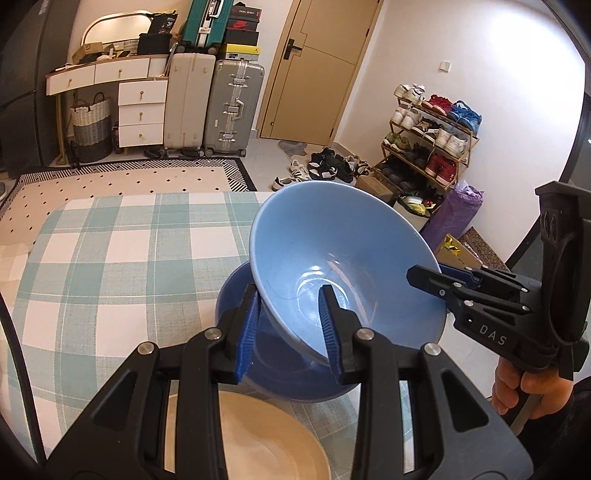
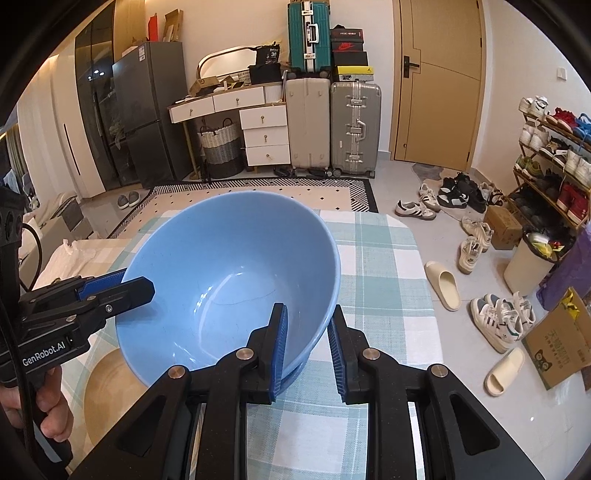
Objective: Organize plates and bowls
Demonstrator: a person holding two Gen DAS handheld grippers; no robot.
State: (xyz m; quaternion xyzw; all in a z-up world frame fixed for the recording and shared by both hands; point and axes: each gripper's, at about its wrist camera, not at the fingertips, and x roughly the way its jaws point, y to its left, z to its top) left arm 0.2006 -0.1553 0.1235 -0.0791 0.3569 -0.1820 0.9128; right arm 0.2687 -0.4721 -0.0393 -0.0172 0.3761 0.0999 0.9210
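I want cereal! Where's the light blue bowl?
The light blue bowl is tilted over the darker blue bowl, its rim between both grippers' fingers, above the checked tablecloth.

Ahead of me stands a tan door (image 2: 439,79) in a white wall (image 1: 461,74). Left of it, two upright suitcases (image 2: 334,127) carry a teal case (image 2: 308,35) and shoe boxes (stacked high). A white dresser (image 2: 264,129) and woven basket (image 2: 219,149) follow. My right shows a loaded shoe rack (image 1: 430,136); a patterned rug (image 2: 258,192) covers pale floor tiles.
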